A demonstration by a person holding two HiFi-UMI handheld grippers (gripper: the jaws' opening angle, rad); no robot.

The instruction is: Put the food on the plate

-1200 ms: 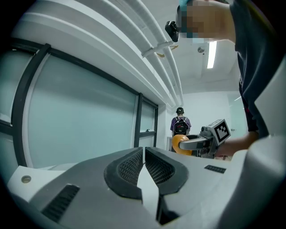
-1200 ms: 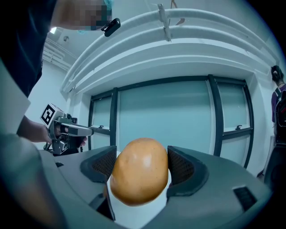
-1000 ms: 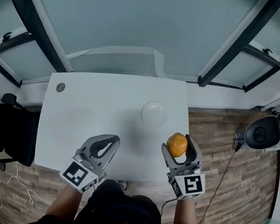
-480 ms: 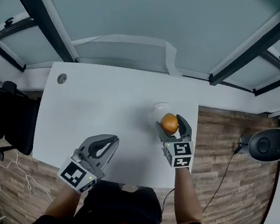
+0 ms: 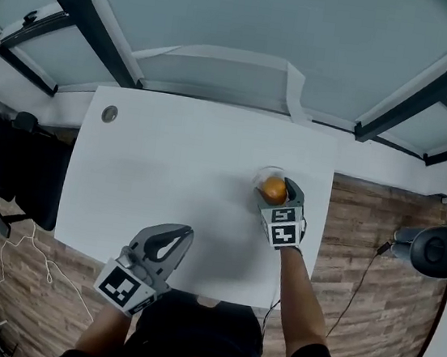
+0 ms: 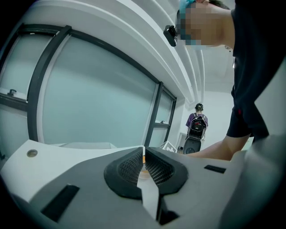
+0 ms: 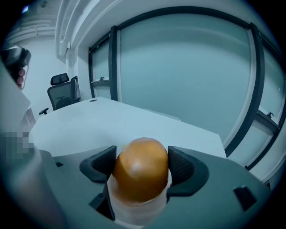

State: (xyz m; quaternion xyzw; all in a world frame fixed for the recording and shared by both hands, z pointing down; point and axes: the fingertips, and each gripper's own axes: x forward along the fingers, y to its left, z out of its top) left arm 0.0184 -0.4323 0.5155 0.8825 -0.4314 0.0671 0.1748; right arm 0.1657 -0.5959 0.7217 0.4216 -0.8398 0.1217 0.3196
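Note:
An orange bun-like food piece (image 5: 273,190) (image 7: 141,169) sits between the jaws of my right gripper (image 5: 276,192) (image 7: 142,166), which is shut on it. It hangs right over the small white plate (image 5: 266,174) near the table's right edge; only the plate's far rim shows. Whether the food touches the plate I cannot tell. My left gripper (image 5: 170,238) (image 6: 143,165) stays at the table's near edge, shut with nothing in it.
The white table (image 5: 167,174) has a round grommet (image 5: 109,113) at its far left corner. A black office chair (image 5: 9,166) stands left of the table. Glass partitions lie beyond it. A person with a backpack (image 6: 197,125) stands far off in the left gripper view.
My right gripper carried the orange food from the table's near right edge forward and left, until it came over the white plate. The left gripper stayed put.

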